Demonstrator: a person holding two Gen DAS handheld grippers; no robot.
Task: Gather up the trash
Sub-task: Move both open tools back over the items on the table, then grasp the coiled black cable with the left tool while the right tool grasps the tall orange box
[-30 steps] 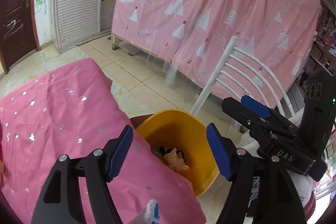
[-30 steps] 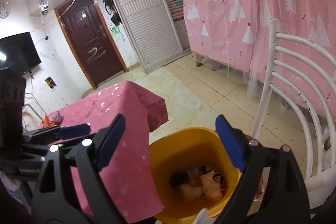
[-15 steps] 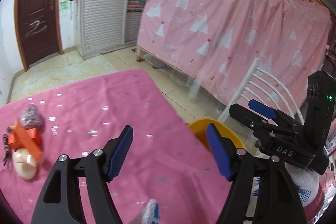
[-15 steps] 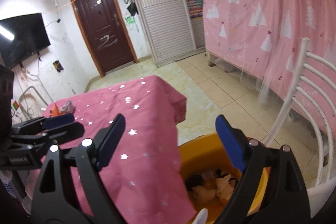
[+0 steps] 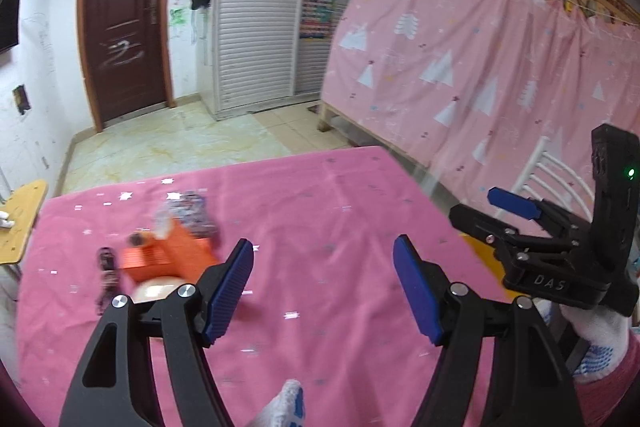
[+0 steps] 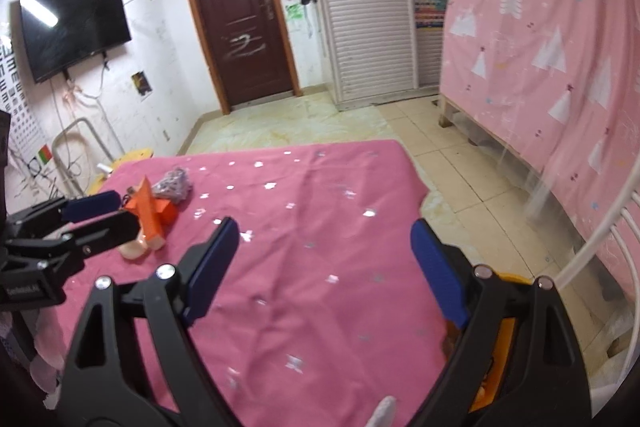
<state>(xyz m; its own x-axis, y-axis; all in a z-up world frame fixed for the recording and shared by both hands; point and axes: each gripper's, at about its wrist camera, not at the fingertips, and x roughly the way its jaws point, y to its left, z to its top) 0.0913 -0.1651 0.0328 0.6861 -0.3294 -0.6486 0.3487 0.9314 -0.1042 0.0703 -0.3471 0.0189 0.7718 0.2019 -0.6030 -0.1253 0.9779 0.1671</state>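
Trash lies on the pink starred tablecloth (image 5: 340,211) at the left: an orange carton (image 5: 168,257), a crumpled silvery wrapper (image 5: 190,213) behind it, a pale round piece (image 5: 154,291) in front and a small dark item (image 5: 106,263) beside it. The carton (image 6: 150,215) and wrapper (image 6: 173,185) also show in the right wrist view. My left gripper (image 5: 323,287) is open and empty, right of the pile. My right gripper (image 6: 325,269) is open and empty over the cloth's middle. The yellow bin (image 6: 502,341) is mostly hidden behind its right finger.
A white slatted chair (image 6: 600,239) stands at the right by the bin. A pink curtain (image 5: 480,67) hangs along the right side. A small wooden stool (image 5: 20,211) stands left of the table. A brown door and white shutters are at the back.
Both grippers have swung left from above the yellow bin to over the tablecloth. The trash pile has come into view and now sits close to the left gripper. Both stay open.
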